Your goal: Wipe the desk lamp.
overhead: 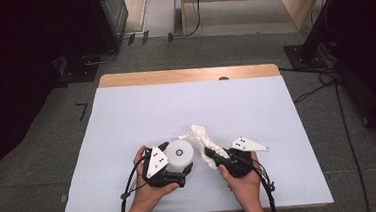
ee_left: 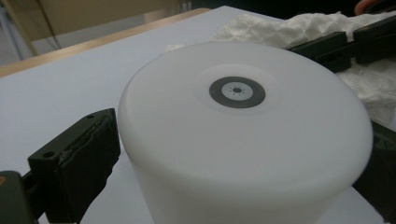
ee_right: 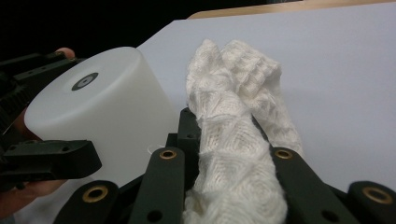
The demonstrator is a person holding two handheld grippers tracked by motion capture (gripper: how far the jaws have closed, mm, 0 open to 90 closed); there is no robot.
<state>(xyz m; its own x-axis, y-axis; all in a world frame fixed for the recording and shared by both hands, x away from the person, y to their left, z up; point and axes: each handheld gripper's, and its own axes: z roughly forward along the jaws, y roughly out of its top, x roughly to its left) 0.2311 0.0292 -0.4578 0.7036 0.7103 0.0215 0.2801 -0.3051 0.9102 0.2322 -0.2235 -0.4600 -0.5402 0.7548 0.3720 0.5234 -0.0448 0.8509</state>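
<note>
White cylinder [overhead: 180, 155]: upright, left gripper [overhead: 183, 175] jaws clamped on its sides; base hidden
White cloth [overhead: 198, 135]: just right of cylinder, clenched in right gripper [overhead: 210, 154]; near end cut off

Smooth matt white plastic cylinder [overhead: 180, 155]; rough knitted cloth [ee_right: 238, 154]; matt table cover [overhead: 141, 109]

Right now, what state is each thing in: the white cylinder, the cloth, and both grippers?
White cylinder: upright on the table, dark ring mark on top, between the left jaws.
White cloth: bunched, free end lying on the table beside the cylinder.
Left gripper: jaws around the cylinder; whether the pads press on it is unclear.
Right gripper: jaws shut on the cloth.
Table: covered by a white sheet.
</note>
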